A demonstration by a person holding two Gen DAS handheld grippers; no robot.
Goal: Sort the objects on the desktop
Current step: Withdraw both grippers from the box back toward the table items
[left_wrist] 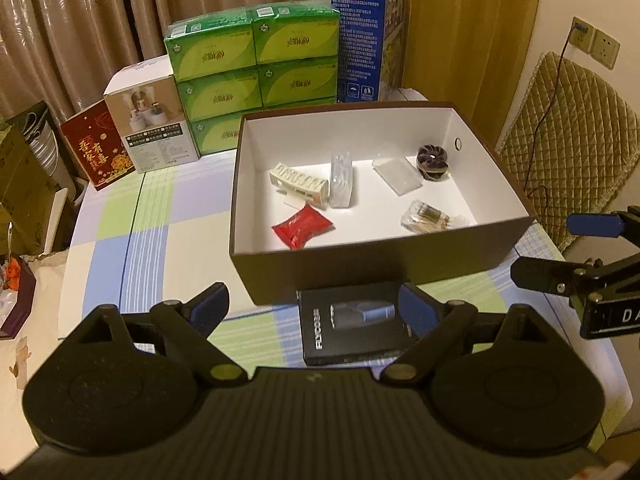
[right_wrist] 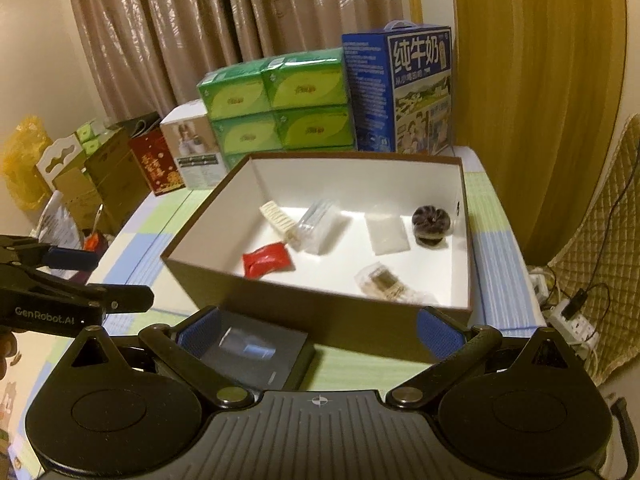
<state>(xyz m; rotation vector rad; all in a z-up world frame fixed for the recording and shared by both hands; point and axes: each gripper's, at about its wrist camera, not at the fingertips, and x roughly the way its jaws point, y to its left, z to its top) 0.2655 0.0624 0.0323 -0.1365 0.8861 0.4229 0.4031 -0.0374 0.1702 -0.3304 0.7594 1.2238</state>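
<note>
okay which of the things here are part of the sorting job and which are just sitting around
Job:
brown cardboard box with white inside
red foil packet
cream ribbed clip
dark scrunchie
flat black carton

Lying about:
stacked green tissue packs
tall blue milk carton
red gift box

A home room is showing here: brown curtains (right_wrist: 192, 40) are hanging behind a table under a checked cloth (left_wrist: 160, 216), green tissue packs (left_wrist: 256, 76) and a blue milk carton (right_wrist: 420, 88) are standing stacked, and a quilted chair (left_wrist: 568, 136) is sitting beside wall sockets (left_wrist: 594, 42).
</note>
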